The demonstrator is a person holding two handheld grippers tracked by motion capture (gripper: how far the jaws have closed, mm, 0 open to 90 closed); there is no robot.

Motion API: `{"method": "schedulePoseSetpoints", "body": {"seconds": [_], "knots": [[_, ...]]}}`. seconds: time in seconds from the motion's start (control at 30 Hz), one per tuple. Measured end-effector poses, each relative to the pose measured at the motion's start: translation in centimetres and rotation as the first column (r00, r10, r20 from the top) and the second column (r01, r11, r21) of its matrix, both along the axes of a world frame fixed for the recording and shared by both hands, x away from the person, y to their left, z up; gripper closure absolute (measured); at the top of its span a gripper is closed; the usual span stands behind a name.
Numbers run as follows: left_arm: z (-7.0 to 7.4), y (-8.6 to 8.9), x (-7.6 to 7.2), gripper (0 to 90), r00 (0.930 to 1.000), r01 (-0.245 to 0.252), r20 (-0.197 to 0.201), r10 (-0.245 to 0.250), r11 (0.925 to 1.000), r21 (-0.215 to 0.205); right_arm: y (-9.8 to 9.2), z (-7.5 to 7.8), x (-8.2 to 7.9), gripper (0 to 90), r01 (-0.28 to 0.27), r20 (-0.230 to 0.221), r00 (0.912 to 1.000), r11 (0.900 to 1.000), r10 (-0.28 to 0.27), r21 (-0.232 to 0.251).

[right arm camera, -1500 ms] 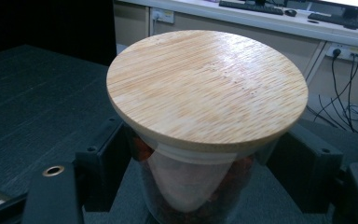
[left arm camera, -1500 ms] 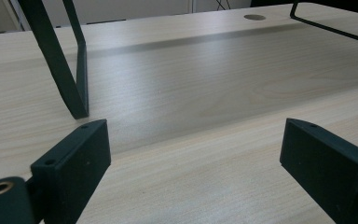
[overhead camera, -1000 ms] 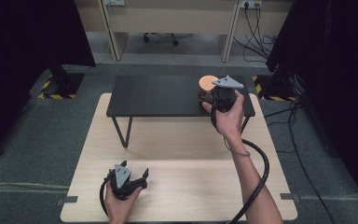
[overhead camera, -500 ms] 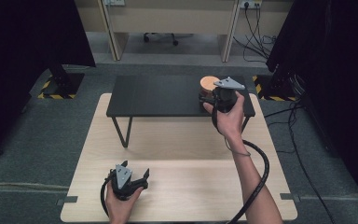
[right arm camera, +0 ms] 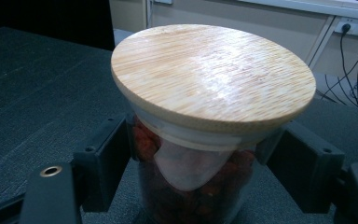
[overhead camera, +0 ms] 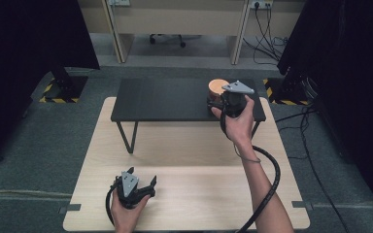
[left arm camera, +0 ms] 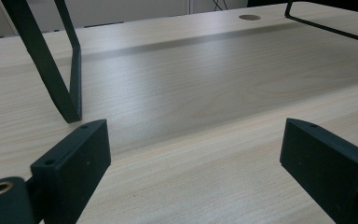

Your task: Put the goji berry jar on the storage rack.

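Observation:
A glass jar (overhead camera: 218, 87) with a round wooden lid (right arm camera: 213, 74) and red contents stands near the right end of the low black table (overhead camera: 165, 99). My right gripper (overhead camera: 218, 99) reaches it from the near side. In the right gripper view its jaws (right arm camera: 200, 154) press on either side of the glass under the lid. My left gripper (overhead camera: 141, 175) rests on the light wooden table (overhead camera: 199, 194) near its front left. Its jaws (left arm camera: 191, 154) are wide apart with nothing between them.
The black table stands on thin metal legs (left arm camera: 51, 60) on the far half of the wooden table. A thick cable (overhead camera: 267, 179) trails from the right gripper along the forearm. Grey carpet, desk legs and wall cables lie beyond.
The right hand has drawn slightly toward the near side at the jar. The jar and the left gripper have stayed in place.

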State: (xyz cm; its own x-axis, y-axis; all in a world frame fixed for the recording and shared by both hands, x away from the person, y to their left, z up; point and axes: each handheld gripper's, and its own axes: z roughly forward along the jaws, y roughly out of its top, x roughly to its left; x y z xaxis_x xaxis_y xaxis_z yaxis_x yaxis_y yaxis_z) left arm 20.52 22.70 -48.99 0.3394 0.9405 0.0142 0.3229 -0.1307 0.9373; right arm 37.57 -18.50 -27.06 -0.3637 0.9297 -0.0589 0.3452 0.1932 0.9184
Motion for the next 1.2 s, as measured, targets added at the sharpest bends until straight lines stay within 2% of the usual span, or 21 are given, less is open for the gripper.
{"method": "schedulePoseSetpoints", "body": {"seconds": [0.43, 0.57, 0.73, 1.2], "knots": [[0.0, 0.0, 0.0, 7.9, 1.0, 0.0, -0.001, 0.0, 1.0, -0.003, 0.0, -0.1, 0.0, 24.7, 0.001, 0.002, 1.0, 1.0, -0.001, -0.001], [0.0, 0.0, 0.0, 7.9, 1.0, 0.0, -0.001, 0.0, 1.0, -0.004, 0.4, -0.3, -0.2, 21.0, 0.002, 0.017, 0.9998, 0.999, -0.001, -0.038], [0.0, 0.0, 0.0, 7.9, 1.0, 0.001, 0.001, -0.001, 1.0, -0.003, 0.8, -1.0, -0.3, 3.1, 0.013, 0.012, 0.9999, 1.0, -0.013, -0.026], [0.0, 0.0, 0.0, 7.9, 1.0, 0.0, 0.0, 0.0, 1.0, -0.003, 0.0, -1.6, -1.7, 1.2, 0.009, 0.046, 0.9989, 1.0, -0.011, 0.03]]}}
